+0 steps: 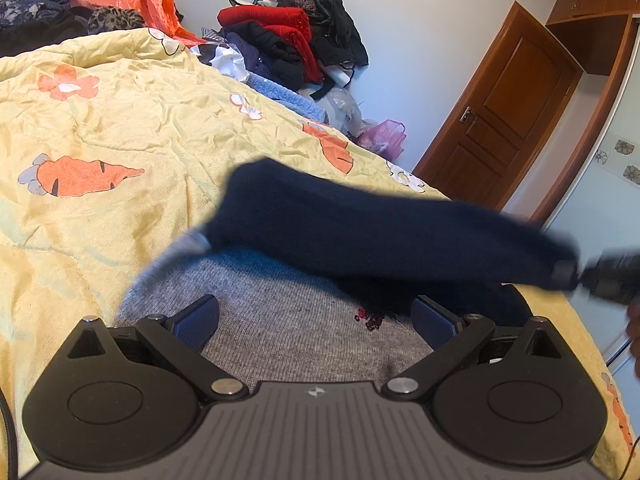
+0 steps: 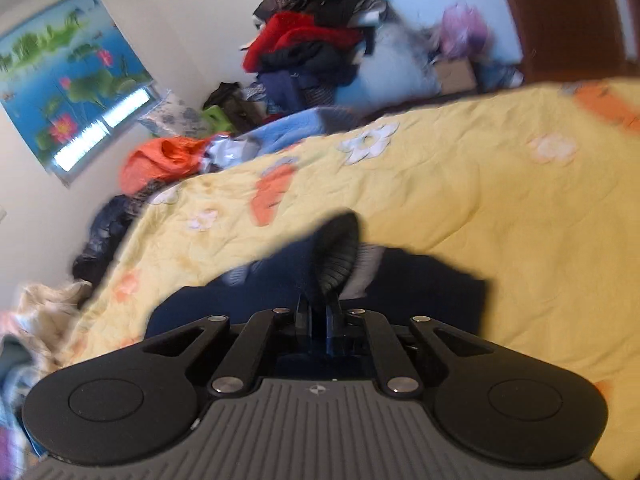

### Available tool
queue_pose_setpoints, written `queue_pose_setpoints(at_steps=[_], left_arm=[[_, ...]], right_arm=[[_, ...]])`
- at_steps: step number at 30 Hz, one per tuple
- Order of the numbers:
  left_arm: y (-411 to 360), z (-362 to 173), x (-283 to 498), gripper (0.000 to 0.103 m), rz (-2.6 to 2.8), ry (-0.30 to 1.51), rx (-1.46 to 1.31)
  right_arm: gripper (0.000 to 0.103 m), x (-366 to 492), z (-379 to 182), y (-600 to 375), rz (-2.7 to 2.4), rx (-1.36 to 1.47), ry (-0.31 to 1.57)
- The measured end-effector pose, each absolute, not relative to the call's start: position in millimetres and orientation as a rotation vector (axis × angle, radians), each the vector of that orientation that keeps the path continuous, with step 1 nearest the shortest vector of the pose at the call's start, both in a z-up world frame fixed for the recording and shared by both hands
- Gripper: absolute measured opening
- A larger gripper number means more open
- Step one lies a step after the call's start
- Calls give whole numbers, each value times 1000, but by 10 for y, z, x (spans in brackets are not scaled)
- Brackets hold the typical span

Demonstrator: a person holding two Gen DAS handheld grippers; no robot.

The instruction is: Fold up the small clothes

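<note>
over yellow quilt (image 1: 120, 120), left fingers (image 1: 198, 320) wide apart, right fingers (image 2: 334, 314) pinching navy sleeve (image 1: 360, 220)

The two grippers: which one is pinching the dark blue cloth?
The right gripper. Its fingers are squeezed together on the navy sleeve, lifting it. The left gripper has its fingers spread wide over the grey sweater, holding nothing.

The left gripper (image 1: 316, 320) points somewhat downward, its fingers (image 1: 198, 320) spread wide apart with nothing clamped between them. The right gripper (image 2: 320, 316) tilts more steeply downward, its fingers (image 2: 303, 316) drawn nearly together and pinching a thin fold of dark blue cloth (image 2: 280, 276). In the left wrist view the right gripper reaches in from the right edge, blurred, with part of a hand (image 1: 634, 332) behind it.
</note>
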State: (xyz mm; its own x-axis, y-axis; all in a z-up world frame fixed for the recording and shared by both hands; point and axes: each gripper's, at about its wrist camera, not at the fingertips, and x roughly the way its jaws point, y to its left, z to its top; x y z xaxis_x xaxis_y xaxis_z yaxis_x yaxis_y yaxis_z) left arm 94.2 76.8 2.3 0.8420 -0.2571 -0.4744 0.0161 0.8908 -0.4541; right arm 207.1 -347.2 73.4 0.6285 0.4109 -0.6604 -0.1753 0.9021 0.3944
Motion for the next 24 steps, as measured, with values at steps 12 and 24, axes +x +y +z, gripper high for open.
queue_pose_setpoints(at_steps=[12,24], left_arm=[[1040,511,1137,103,-171,505,-519],[1309,246,2719,66,-253,889,-575]], right_arm=[[12,2044,382,-3612,263,342,914],[13,2057,301,-3655,280,362,922]])
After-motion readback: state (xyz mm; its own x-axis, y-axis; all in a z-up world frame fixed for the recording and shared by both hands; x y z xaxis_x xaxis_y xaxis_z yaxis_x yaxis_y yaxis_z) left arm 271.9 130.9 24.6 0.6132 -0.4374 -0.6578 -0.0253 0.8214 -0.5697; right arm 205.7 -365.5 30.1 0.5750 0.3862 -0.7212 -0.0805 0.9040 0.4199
